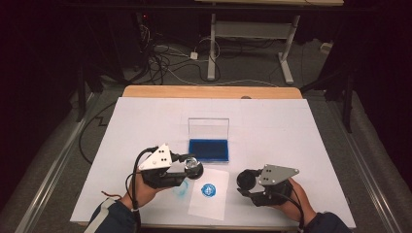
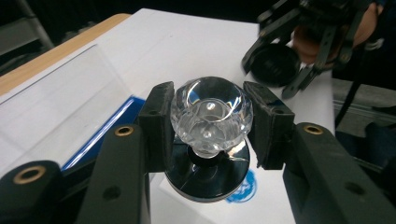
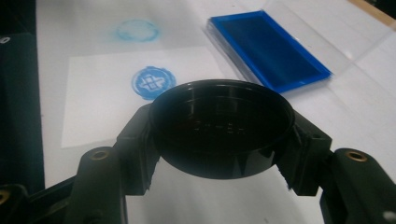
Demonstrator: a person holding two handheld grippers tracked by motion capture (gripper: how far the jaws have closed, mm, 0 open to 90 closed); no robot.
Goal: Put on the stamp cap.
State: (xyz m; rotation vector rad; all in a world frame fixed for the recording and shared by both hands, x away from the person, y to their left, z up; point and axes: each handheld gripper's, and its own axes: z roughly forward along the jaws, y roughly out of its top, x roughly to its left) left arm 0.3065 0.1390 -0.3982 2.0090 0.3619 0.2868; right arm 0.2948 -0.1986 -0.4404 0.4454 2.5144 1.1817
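Holding the stamp [image 2: 211, 122] by its clear faceted knob, the left hand-held gripper [image 1: 182, 166] was clenched on it, both pads pressed to the knob's sides, the black round base hanging below over the near left part of the bench [image 1: 291, 131]. The right hand-held gripper [image 1: 248, 182] was clamped around the black cap [image 3: 223, 125], its open mouth facing up and toward the stamp.

The step in hand looked like capping the stamp. Doing it well would call for bringing the base squarely over the cap's mouth, keeping both level so the rim seats evenly, and pressing gently, since the smooth knob could slip or twist in the pads. The inked face should be kept off the white cover.

Between the two tools lay a paper sheet [image 1: 210, 193] carrying a crisp blue round imprint [image 1: 209, 190]. Just left of the sheet, a fainter blue ring smudge [image 3: 137, 30] marked the white covering itself. Farther back, near the middle of the bench, sat the blue ink pad [image 1: 209, 150] with its clear lid [image 1: 208, 128] standing upright behind it.

The bench had a wooden edge at its far side. Beyond it the room was dark, with tangled cables [image 1: 160, 58] on a grey floor and the white legs of another table [image 1: 250, 34].
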